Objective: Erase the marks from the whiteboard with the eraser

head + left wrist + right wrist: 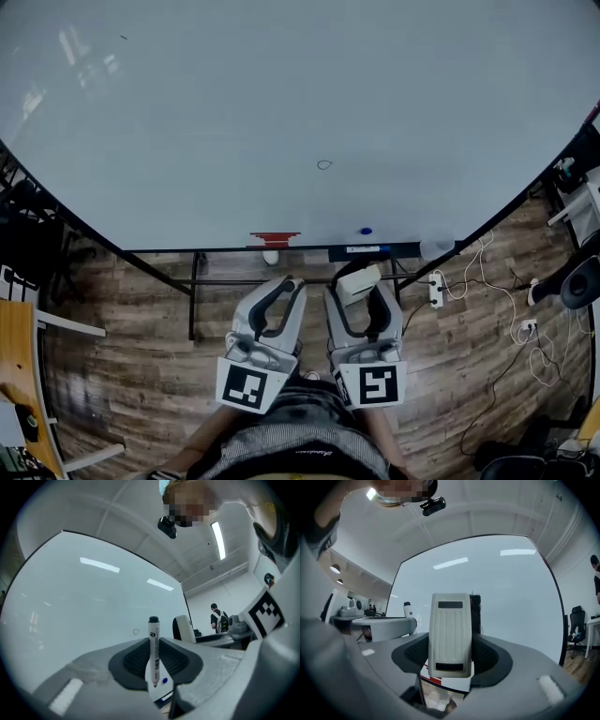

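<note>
Eraser [450, 634] clamped upright between jaws of right gripper [450, 654], marker [153, 653] pinched between jaws of left gripper [154, 662].
Hang side by side just below lower edge of whiteboard [281, 94], apart from it; one small circle mark [324, 165] low on board; dark print on marker barrel, too small to read.

Head view high, back from the whiteboard [281, 112], facing steeply down its face, left gripper view low, near the whiteboard, tilted up across it, right gripper view likewise, all three share the whiteboard
</note>
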`<state>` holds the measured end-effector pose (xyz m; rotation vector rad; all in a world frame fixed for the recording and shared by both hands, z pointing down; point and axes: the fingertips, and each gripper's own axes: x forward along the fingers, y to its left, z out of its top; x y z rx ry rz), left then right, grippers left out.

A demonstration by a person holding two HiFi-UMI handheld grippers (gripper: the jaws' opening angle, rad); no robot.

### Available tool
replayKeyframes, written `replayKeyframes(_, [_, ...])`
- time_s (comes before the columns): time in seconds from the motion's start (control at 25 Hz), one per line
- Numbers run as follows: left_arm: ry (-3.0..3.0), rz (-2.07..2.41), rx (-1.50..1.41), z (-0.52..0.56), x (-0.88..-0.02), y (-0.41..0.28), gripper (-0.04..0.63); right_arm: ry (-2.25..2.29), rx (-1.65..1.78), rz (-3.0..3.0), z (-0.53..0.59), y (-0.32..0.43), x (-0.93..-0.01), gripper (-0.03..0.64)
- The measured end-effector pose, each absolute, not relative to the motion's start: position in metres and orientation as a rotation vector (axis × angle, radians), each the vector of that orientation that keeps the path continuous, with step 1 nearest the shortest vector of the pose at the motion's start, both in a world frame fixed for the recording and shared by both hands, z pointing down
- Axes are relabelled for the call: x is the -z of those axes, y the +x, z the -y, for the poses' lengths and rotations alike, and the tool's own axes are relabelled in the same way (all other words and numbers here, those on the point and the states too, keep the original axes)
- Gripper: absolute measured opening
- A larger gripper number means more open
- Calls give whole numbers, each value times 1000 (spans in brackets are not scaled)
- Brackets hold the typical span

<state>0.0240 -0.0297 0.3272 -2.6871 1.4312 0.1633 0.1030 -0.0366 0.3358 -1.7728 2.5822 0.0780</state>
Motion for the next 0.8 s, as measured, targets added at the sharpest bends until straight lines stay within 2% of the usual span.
replayKeyframes(0.32, [-2722, -1358, -186, 106, -323, 15, 70, -1826, -104, -2556, 113, 88, -333, 259])
replayKeyframes(0.8, [-2774, -1283, -213, 162, -334, -5, 71, -2011, -153, -2496, 181, 93, -337, 259])
